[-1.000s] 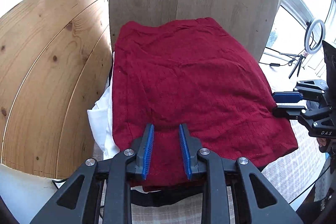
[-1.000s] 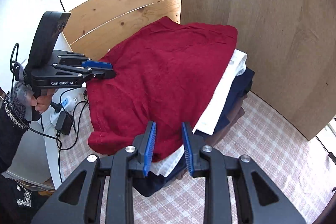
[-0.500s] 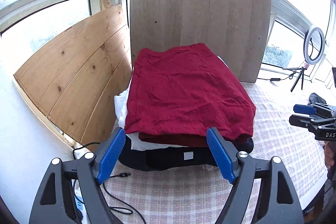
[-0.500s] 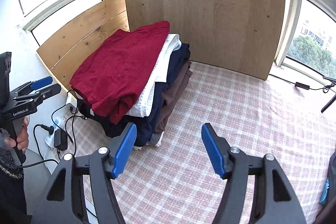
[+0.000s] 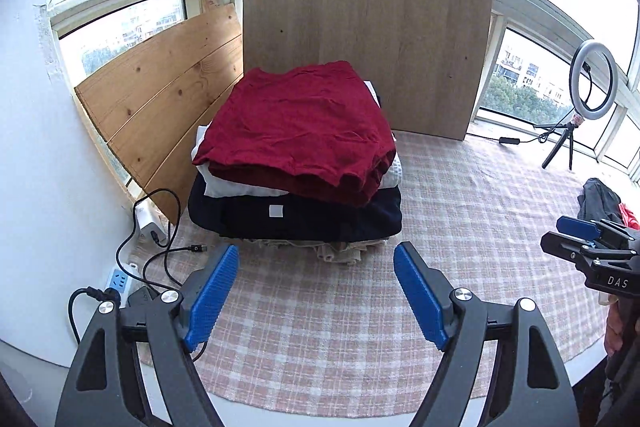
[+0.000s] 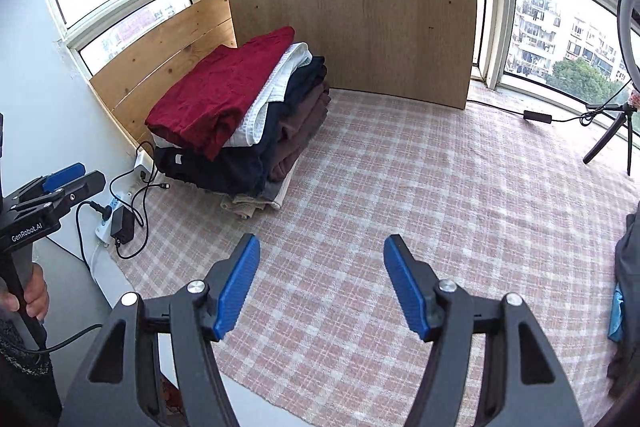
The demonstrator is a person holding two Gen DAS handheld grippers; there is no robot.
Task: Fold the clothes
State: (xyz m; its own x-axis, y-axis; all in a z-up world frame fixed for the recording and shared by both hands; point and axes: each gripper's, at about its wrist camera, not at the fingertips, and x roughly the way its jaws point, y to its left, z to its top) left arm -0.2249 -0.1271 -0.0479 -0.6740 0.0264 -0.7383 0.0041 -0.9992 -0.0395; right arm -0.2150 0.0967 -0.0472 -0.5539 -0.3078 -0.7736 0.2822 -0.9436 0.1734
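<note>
Left tool (image 5: pixel 316 291) spread wide, holding nothing, above the checked cloth (image 5: pixel 460 227) on the table, in front of the stack. Right tool (image 6: pixel 320 283) likewise spread and bare, well apart from the clothes. Folded red garment (image 5: pixel 296 123) on top of the pile, over a white piece (image 6: pixel 276 95), a navy one (image 5: pixel 296 215) and brown ones (image 6: pixel 300 135) beneath. Stack against the wooden boards (image 5: pixel 364 35), cables and power strip (image 6: pixel 116 215) just beside it.
</note>
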